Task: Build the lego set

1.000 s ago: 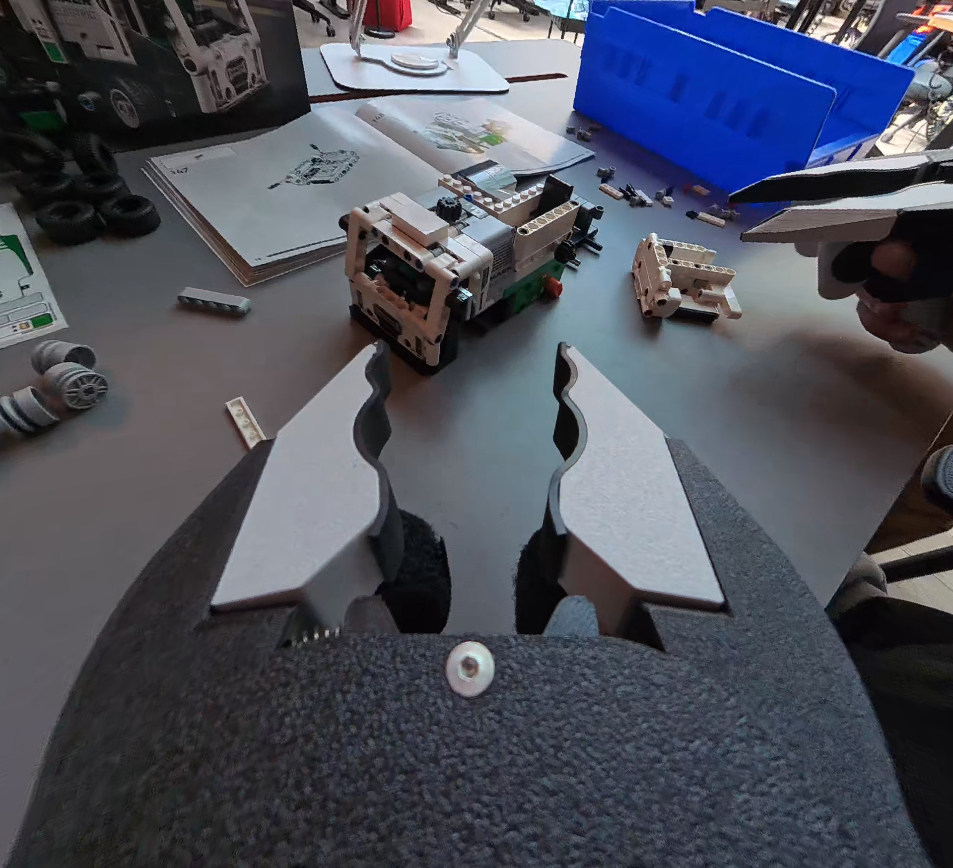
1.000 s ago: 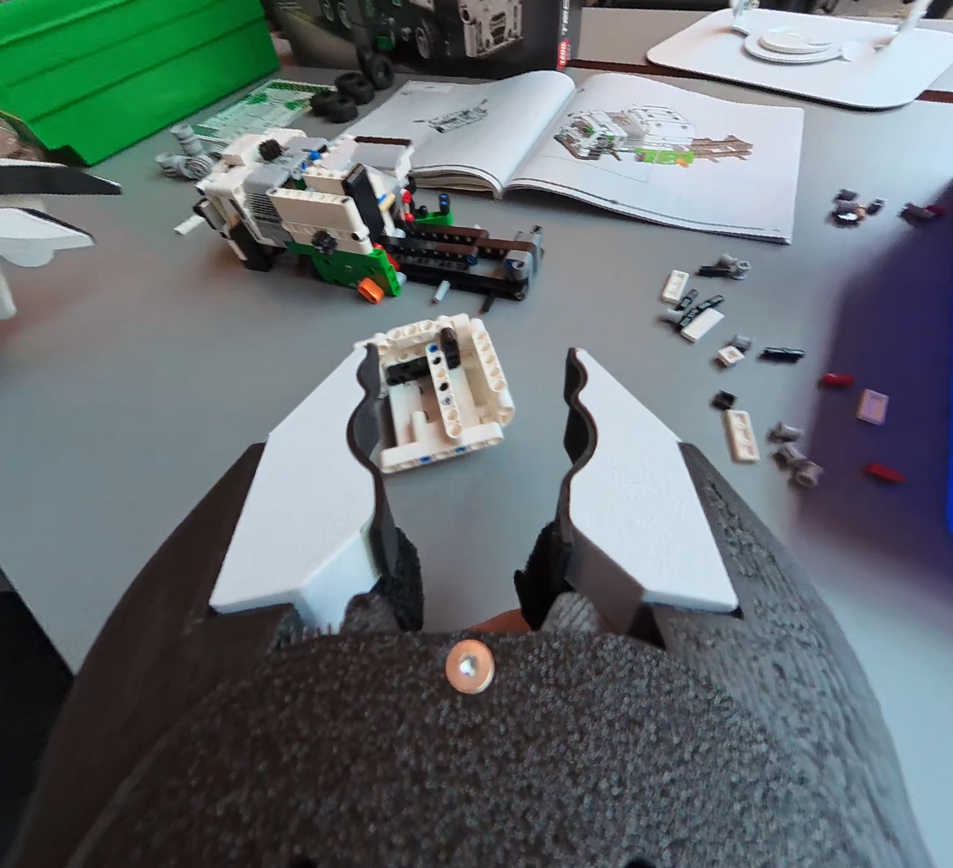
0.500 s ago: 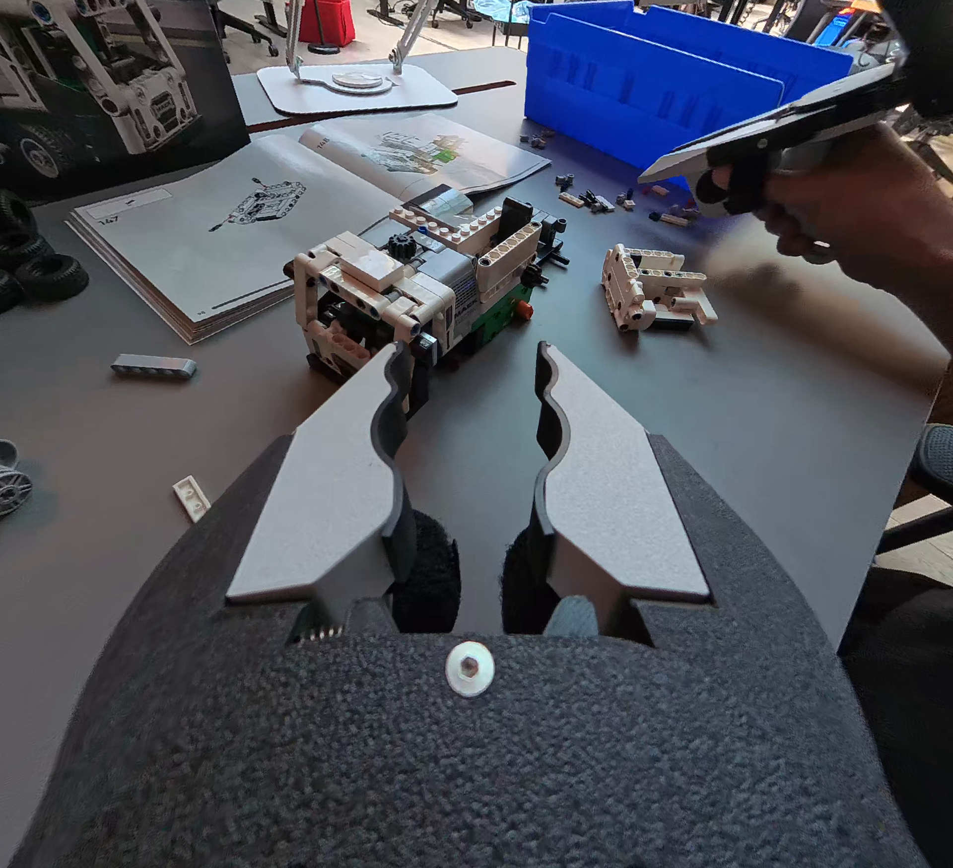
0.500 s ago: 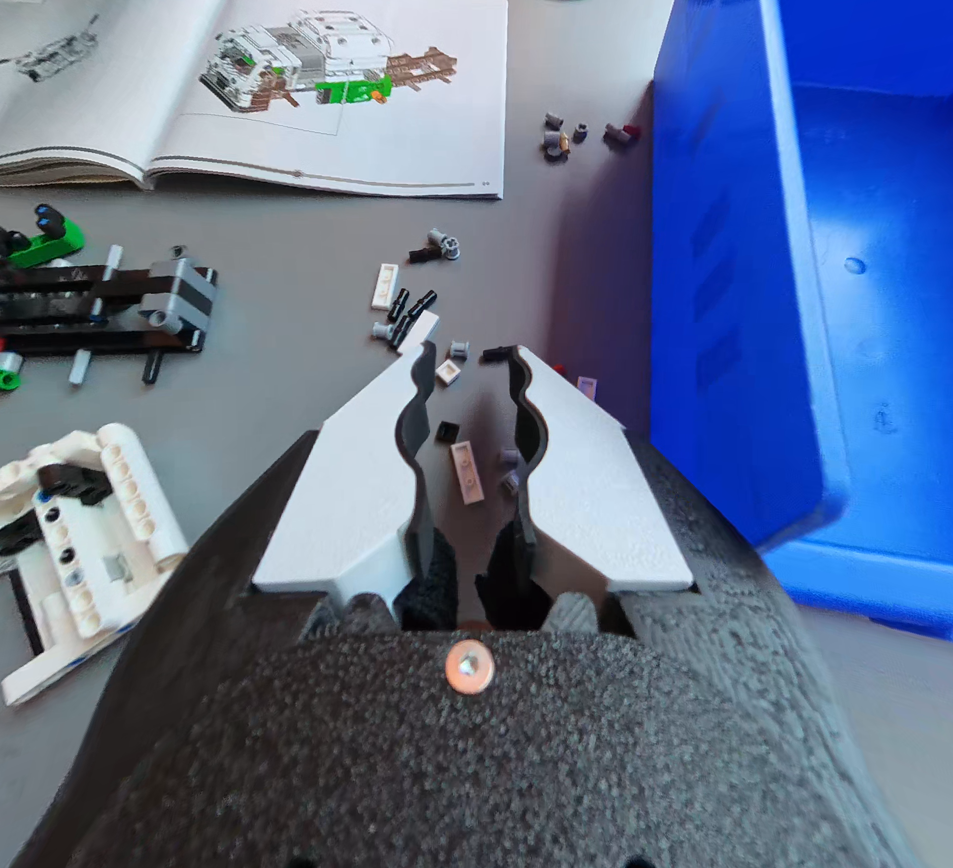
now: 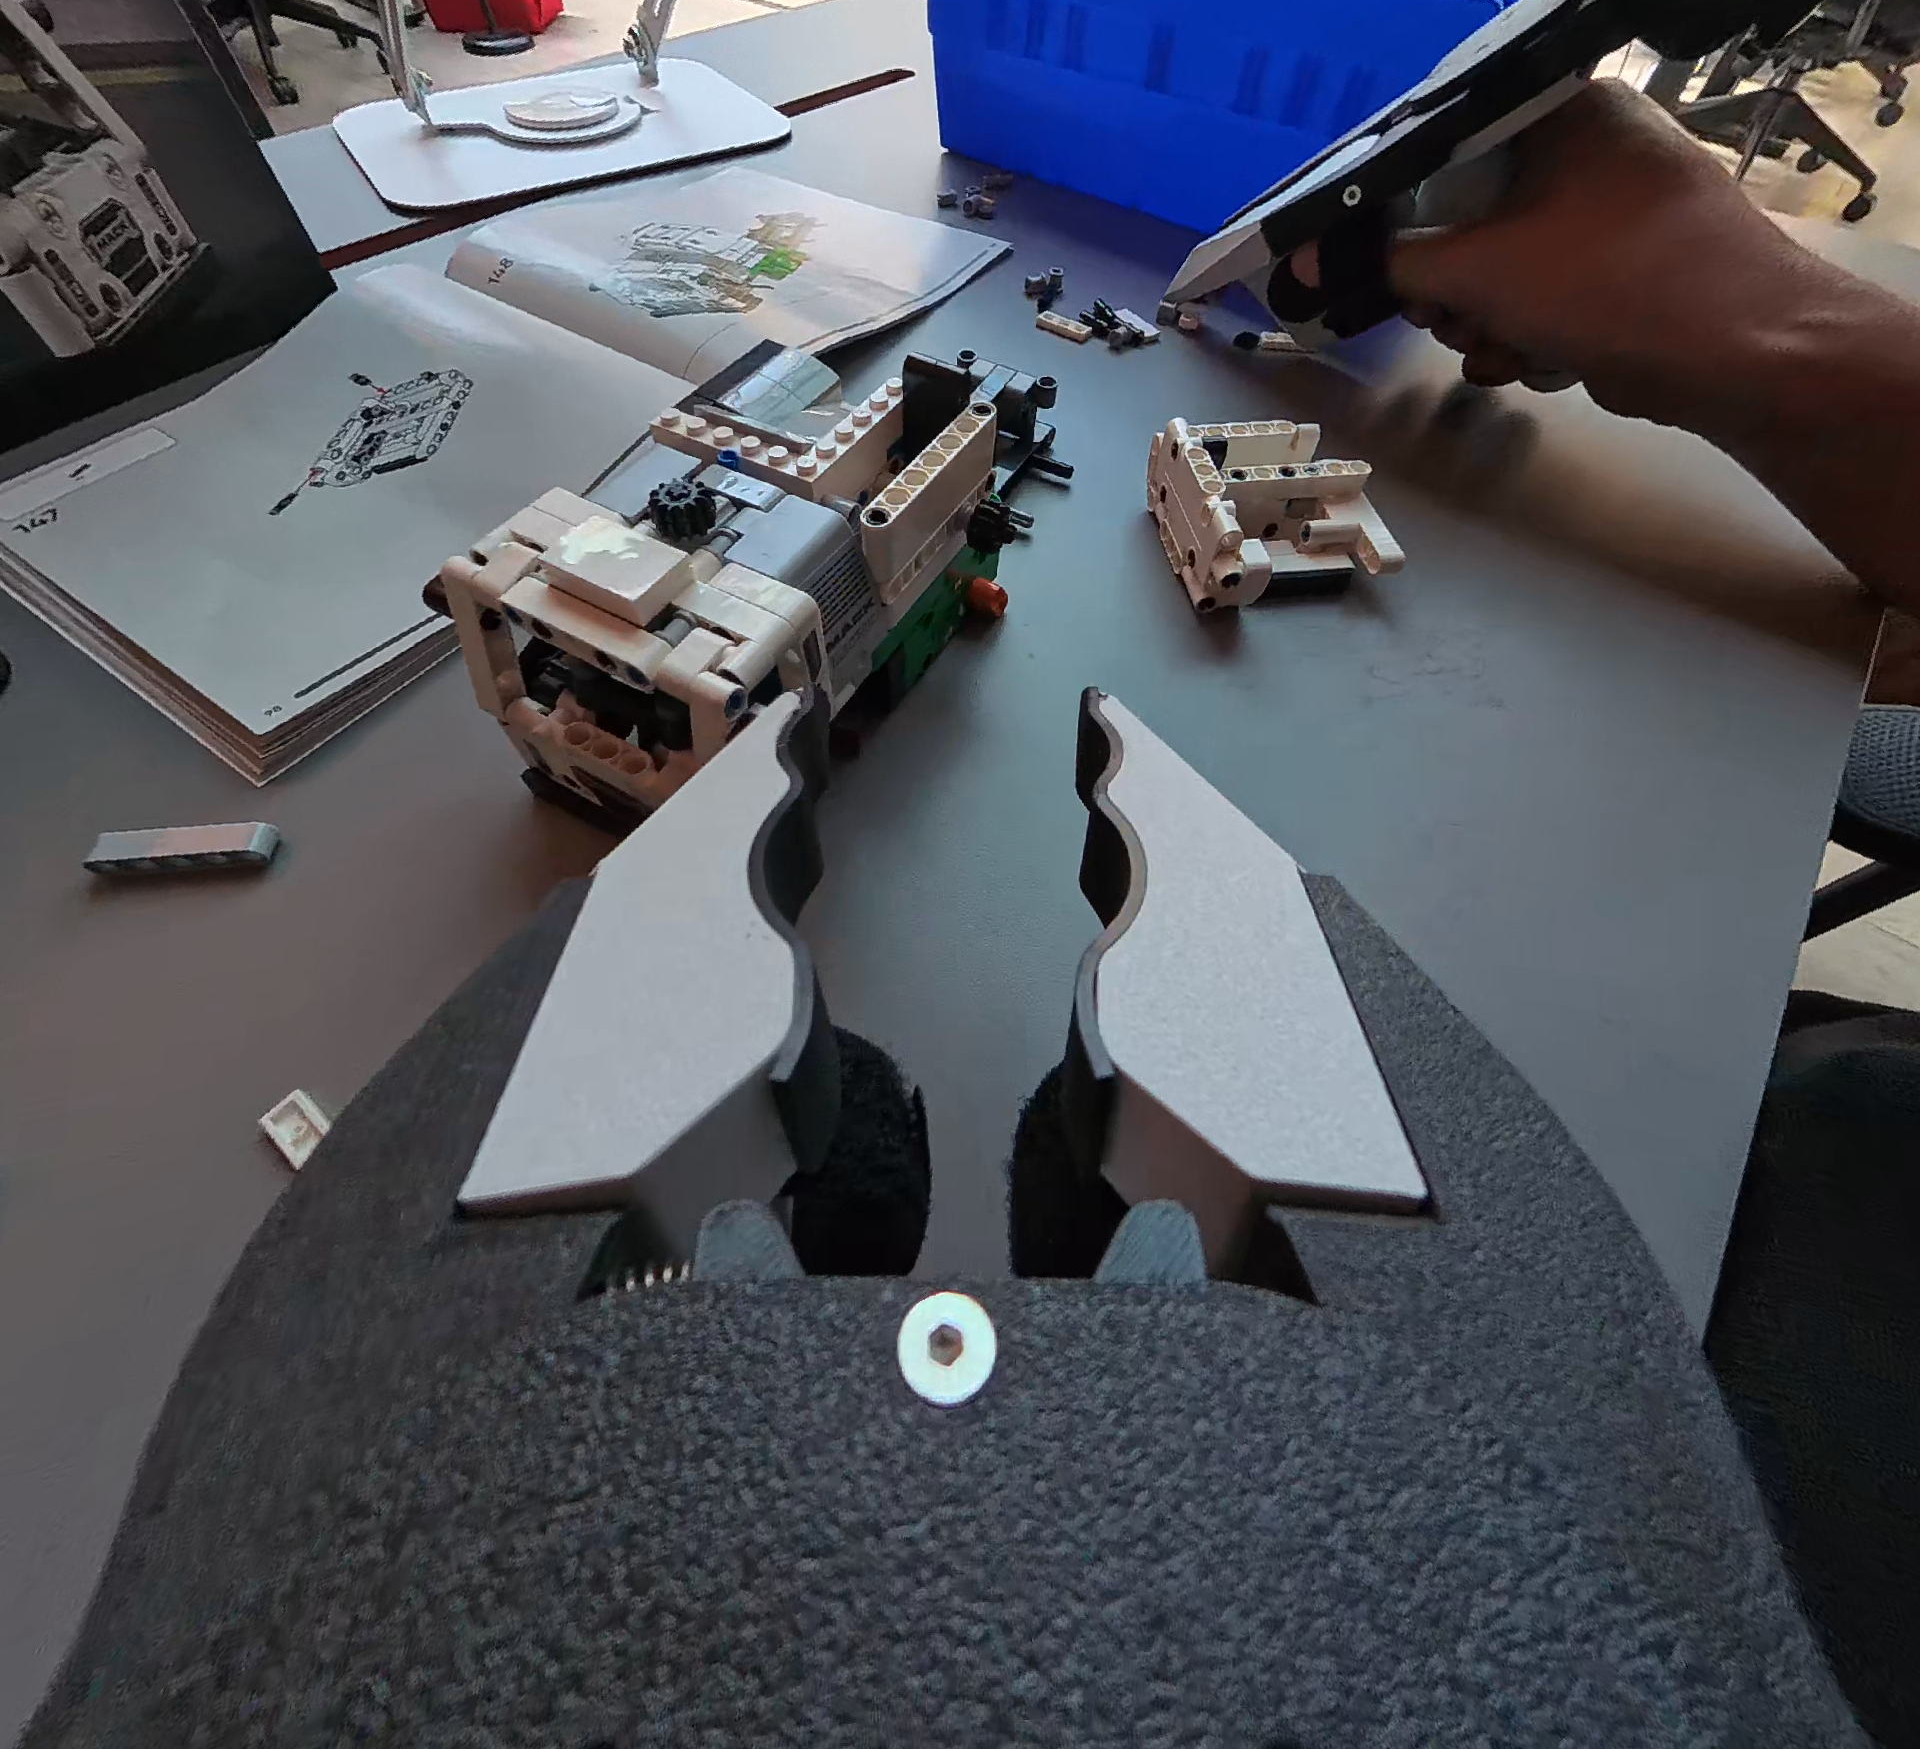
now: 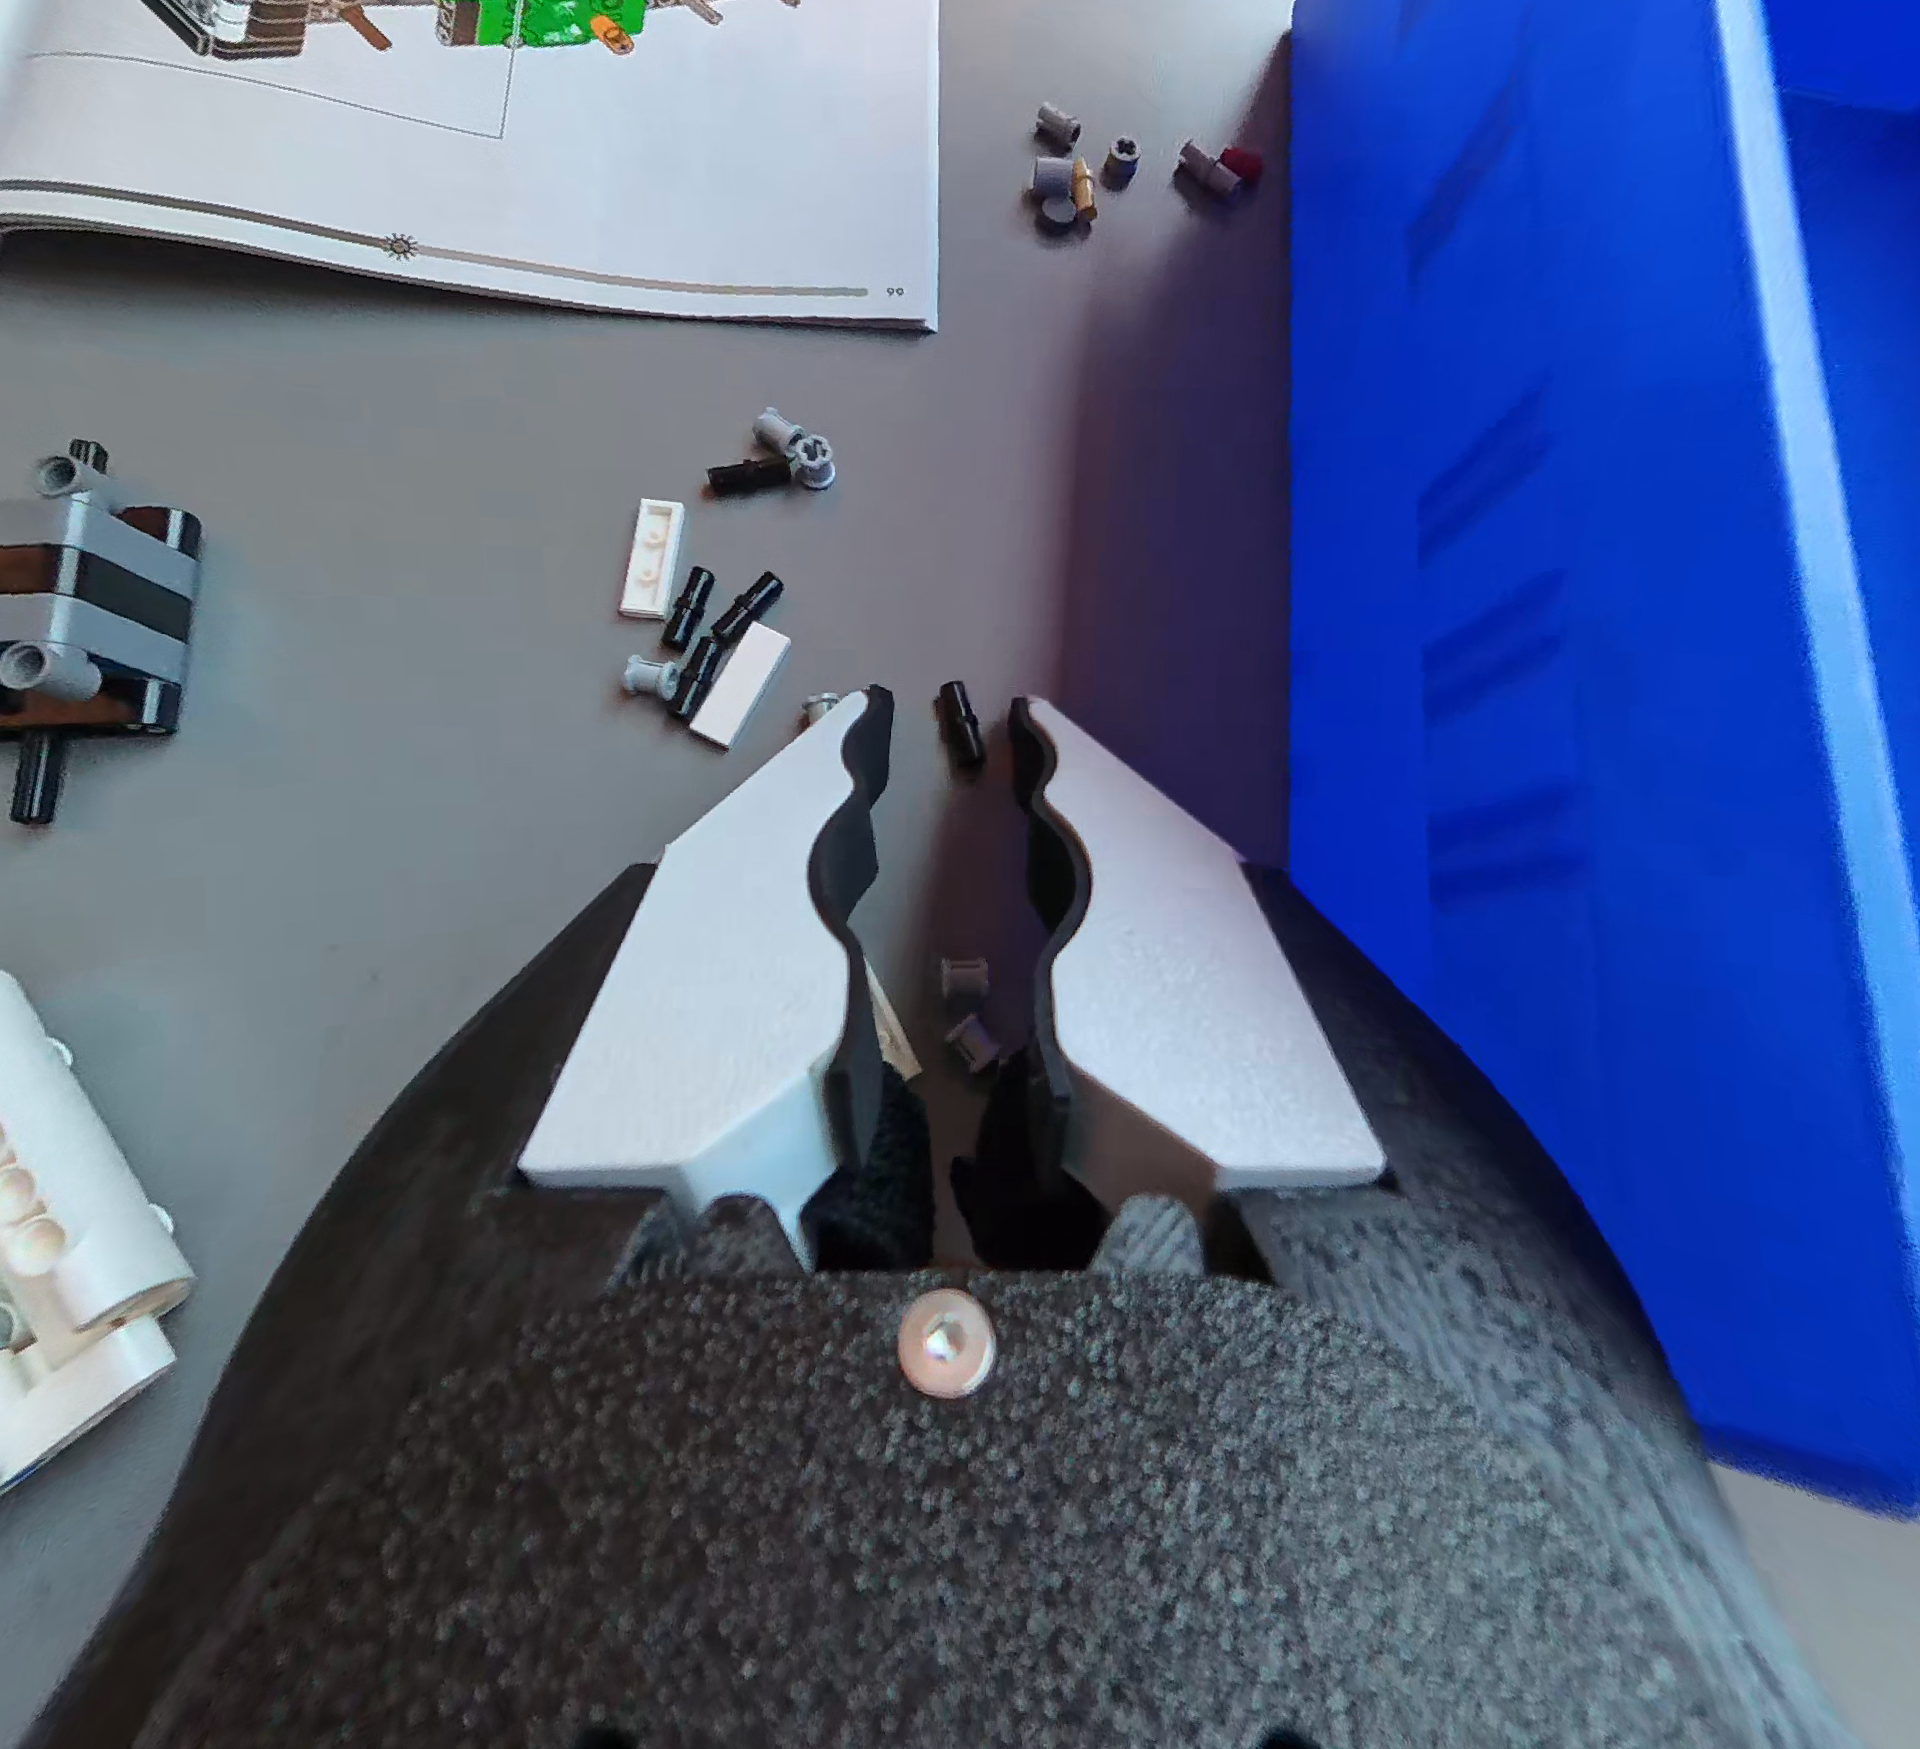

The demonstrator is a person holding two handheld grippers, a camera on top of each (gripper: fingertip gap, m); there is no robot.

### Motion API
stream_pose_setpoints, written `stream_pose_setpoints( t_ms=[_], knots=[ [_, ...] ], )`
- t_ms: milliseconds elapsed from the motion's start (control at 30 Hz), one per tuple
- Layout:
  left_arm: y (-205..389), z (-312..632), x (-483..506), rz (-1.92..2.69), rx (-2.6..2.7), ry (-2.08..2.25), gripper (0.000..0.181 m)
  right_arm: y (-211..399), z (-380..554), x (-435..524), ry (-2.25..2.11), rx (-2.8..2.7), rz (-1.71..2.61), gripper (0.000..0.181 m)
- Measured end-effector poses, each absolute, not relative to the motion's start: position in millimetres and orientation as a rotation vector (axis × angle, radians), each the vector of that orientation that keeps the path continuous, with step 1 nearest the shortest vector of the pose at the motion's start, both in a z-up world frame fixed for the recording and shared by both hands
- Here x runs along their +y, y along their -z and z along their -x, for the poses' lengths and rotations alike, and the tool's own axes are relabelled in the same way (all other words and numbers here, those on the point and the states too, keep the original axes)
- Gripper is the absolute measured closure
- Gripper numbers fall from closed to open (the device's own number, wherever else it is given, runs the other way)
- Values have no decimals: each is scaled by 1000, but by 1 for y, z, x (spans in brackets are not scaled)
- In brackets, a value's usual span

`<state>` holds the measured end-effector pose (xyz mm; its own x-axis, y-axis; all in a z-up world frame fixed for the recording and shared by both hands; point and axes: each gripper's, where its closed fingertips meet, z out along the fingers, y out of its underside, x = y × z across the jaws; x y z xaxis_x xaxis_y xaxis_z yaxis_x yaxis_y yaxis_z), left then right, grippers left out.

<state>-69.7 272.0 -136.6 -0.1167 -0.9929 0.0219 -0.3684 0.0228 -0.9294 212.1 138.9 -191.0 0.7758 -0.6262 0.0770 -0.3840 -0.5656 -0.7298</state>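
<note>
right claw (image 6: pixel 948 712) narrowly parted around black pin (image 6: pixel 961 720); left claw (image 5: pixel 943 723) spread, empty.

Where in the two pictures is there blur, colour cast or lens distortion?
Left wrist view: the hand holding the right gripper is smeared at its lower edge; the wide lens bends the table edge; the truck model is sharp. Right wrist view: the blue bin throws a bluish-purple tint on the table beside it; the black pin between the fingers is sharp.
</note>
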Motion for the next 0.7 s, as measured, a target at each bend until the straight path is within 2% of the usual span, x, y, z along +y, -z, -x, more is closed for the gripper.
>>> stream_pose_setpoints(
  t_ms=[33, 167, 300, 400, 467, 533, 700],
  knots=[
    [137, 69, 271, 1420, 1587, 1087, 135, 191, -211, 139, 420, 745, 2241, 161],
    [138, 69, 270, 1413, 1595, 1080, 137, 192, -207, 143, 402, 716, 2253, 177],
    [134, 70, 272, 1410, 1568, 1100, 137, 188, -201, 143, 419, 669, 2274, 177],
    [132, 72, 273, 1411, 1555, 1105, 138, 155, -177, 142, 432, 540, 2224, 176],
    [133, 74, 275, 1421, 1554, 1094, 138, 139, -137, 146, 291, 351, 2219, 177],
    [133, 78, 276, 1428, 1541, 1085, 138, 150, -95, 136, 110, 217, 2305, 177],
    [133, 85, 279, 1445, 1519, 1070, 138, 176, -45, 100, -11, 109, 2448, 177]
  ],
)
